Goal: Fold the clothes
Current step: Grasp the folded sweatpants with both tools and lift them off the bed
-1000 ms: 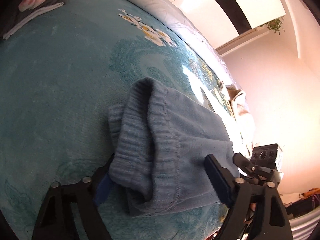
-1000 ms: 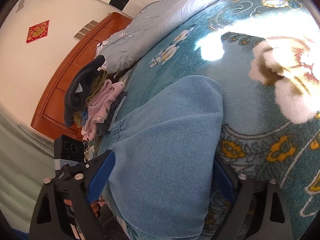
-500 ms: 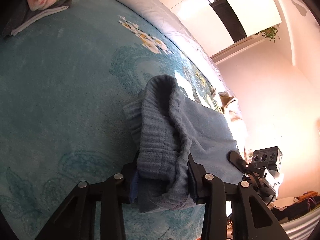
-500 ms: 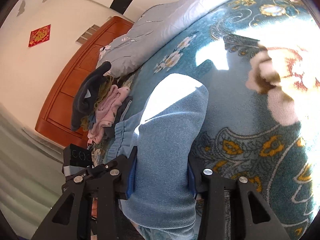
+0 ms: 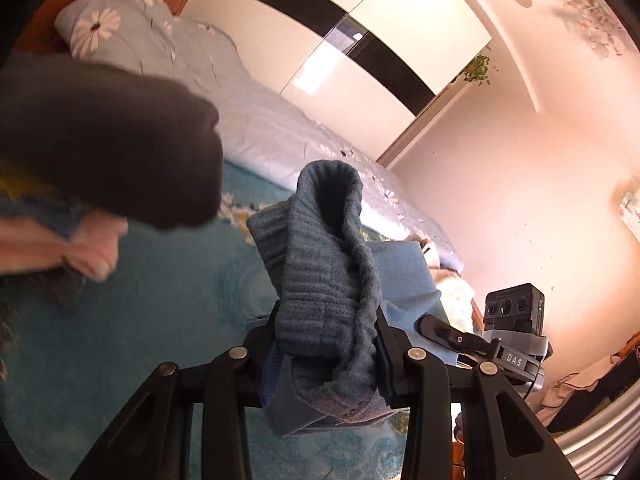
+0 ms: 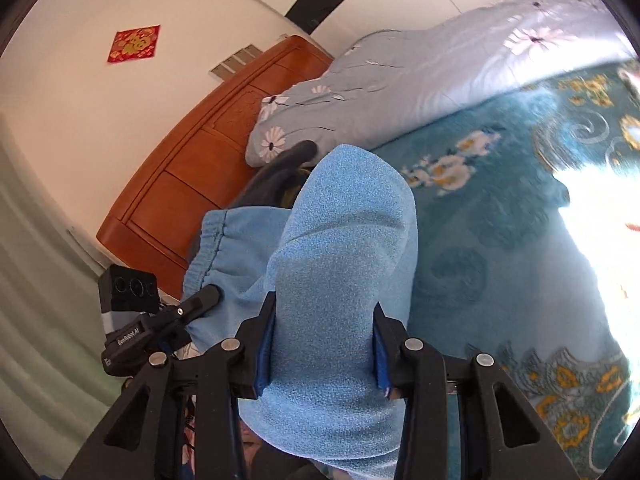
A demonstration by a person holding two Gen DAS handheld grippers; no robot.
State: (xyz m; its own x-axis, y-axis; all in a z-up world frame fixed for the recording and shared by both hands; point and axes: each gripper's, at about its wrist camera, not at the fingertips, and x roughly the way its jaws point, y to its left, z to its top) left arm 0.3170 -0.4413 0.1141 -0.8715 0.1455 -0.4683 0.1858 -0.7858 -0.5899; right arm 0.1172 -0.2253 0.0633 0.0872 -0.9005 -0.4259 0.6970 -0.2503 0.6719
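Your left gripper [image 5: 326,354] is clamped on the blue fleece garment [image 5: 320,280] at its ribbed band. The jaws closed in within the last second and now stand narrow, both pads pressing a thick bunch of cloth. The ribbed band rises in a folded hump straight ahead of the fingers, and a loose edge hangs down just below them. Off to the right of this gripper, the smoother part of the garment stretches across to your other gripper, whose black finger and camera block show at the right edge.

Your right gripper [image 6: 322,352] also grips the garment [image 6: 344,248], on a smooth, rounded fold. Its jaws too have just closed to a narrow hold, with the blue pads pressed against each side of the fold. The cloth bulges up ahead of the fingers and sags below them. To the left, the gathered waistband runs over to your left gripper.

The garment hangs between the two grippers, above a teal floral blanket [image 6: 500,240] that lies beneath and ahead. Further ahead lies a pale blue quilt [image 6: 420,80] with daisy print. In the left view, a pile of dark and pink clothes [image 5: 100,168] sits close on the left, blurred. In the right view, a wooden headboard [image 6: 192,168] stands ahead and left.
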